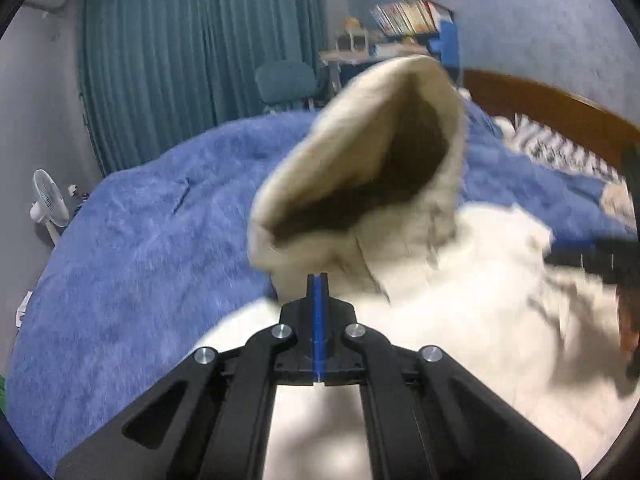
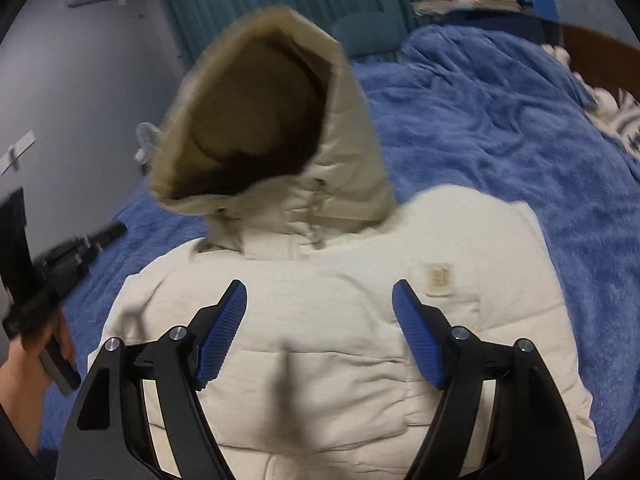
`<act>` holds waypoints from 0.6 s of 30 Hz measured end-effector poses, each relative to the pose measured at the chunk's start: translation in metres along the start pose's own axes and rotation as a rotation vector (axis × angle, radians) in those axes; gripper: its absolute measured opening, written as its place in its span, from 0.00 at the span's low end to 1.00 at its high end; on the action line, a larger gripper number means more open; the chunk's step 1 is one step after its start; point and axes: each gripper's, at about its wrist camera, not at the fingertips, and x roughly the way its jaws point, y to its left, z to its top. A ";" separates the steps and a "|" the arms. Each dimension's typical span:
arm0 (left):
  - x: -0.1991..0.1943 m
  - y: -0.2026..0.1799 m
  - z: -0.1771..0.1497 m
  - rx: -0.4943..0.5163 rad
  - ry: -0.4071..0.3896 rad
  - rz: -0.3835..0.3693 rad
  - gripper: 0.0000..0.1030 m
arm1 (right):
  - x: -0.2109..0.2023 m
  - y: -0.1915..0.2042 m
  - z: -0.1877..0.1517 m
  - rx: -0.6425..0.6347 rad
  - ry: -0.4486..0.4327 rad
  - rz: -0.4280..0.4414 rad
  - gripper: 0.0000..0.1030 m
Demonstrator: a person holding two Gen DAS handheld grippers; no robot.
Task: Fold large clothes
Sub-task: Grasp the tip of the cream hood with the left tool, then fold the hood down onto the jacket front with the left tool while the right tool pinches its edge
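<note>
A cream padded jacket (image 2: 328, 340) lies on the blue blanket, its hood (image 2: 264, 120) standing up with a dark lining. In the left wrist view the jacket (image 1: 460, 300) and hood (image 1: 360, 168) are blurred. My left gripper (image 1: 318, 280) has its fingers pressed together just at the hood's base; whether fabric is between them does not show. It also shows in the right wrist view (image 2: 72, 252), held by a hand at the left. My right gripper (image 2: 320, 292) is open above the jacket's chest, holding nothing.
The blue blanket (image 1: 140, 240) covers the bed. A wooden headboard (image 1: 560, 108) and a patterned pillow (image 1: 560, 148) lie at the right. Teal curtains (image 1: 180, 60), a chair (image 1: 284, 80), a desk with books (image 1: 404, 20) and a small fan (image 1: 48, 204) stand beyond.
</note>
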 end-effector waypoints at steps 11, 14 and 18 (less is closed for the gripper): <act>0.045 0.043 0.043 -0.194 0.146 -0.035 0.35 | 0.022 0.003 0.072 -0.089 -0.006 -0.020 0.71; 0.052 0.059 0.064 -0.250 0.088 0.005 0.75 | 0.056 -0.007 0.125 -0.099 -0.042 -0.085 0.71; 0.090 0.065 0.097 -0.240 0.091 0.025 0.75 | 0.101 -0.013 0.177 -0.063 -0.028 -0.082 0.71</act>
